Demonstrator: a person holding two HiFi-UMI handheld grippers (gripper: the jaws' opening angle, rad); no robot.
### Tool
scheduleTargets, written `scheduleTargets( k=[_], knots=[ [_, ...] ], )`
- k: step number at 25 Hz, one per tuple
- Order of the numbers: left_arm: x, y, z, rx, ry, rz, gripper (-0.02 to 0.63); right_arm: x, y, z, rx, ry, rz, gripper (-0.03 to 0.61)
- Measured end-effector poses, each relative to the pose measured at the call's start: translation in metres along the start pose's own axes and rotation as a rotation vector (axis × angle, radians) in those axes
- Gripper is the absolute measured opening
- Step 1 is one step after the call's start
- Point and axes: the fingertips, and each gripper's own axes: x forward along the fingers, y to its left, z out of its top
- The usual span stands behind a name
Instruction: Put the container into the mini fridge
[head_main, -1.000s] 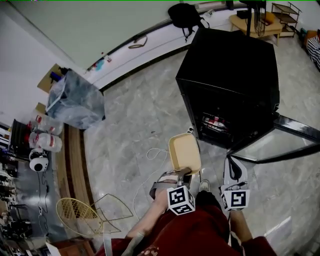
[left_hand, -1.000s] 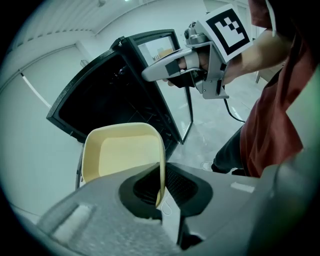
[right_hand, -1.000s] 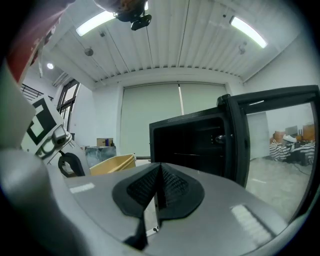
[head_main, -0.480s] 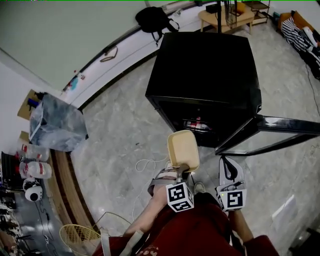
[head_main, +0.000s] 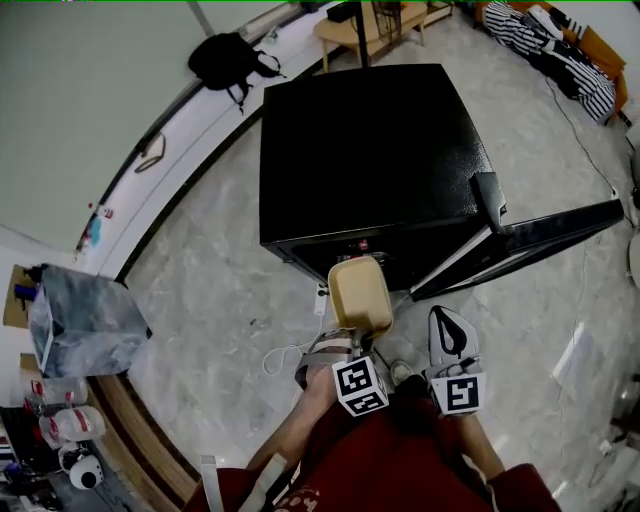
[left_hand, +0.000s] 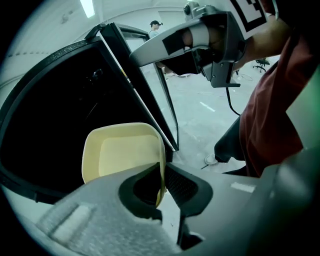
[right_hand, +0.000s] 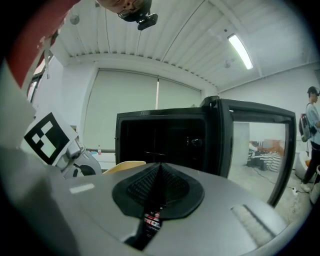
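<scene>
The pale yellow container (head_main: 360, 293) hangs at the open front of the black mini fridge (head_main: 370, 160), not inside it, with its hollow side facing the left gripper's camera. The left gripper (head_main: 352, 342) pinches the container's near rim between nearly closed jaws. The fridge door (head_main: 530, 240) stands swung out to the right. Just beside it, the right gripper (head_main: 448, 335) has its jaws pressed together (nothing between them), above the marble floor (head_main: 220, 290).

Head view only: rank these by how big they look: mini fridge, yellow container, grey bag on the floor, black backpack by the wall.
1. mini fridge
2. grey bag
3. container and black backpack: they look about alike, and the container sits nearer the camera, so I won't rank them.
</scene>
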Motion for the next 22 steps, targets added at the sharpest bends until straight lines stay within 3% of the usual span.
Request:
scheduleTargets(
  k=[17,22],
  knots=[
    [0.030,0.042,-0.016,0.328,-0.118,-0.132,0.023,0.000,0.021,0.009,0.037,0.003,-0.409,0.000],
    [0.041,0.045,-0.020,0.380,-0.123,-0.142,0.023,-0.011,0.022,0.010,0.046,-0.022,-0.513,0.000]
  ],
)
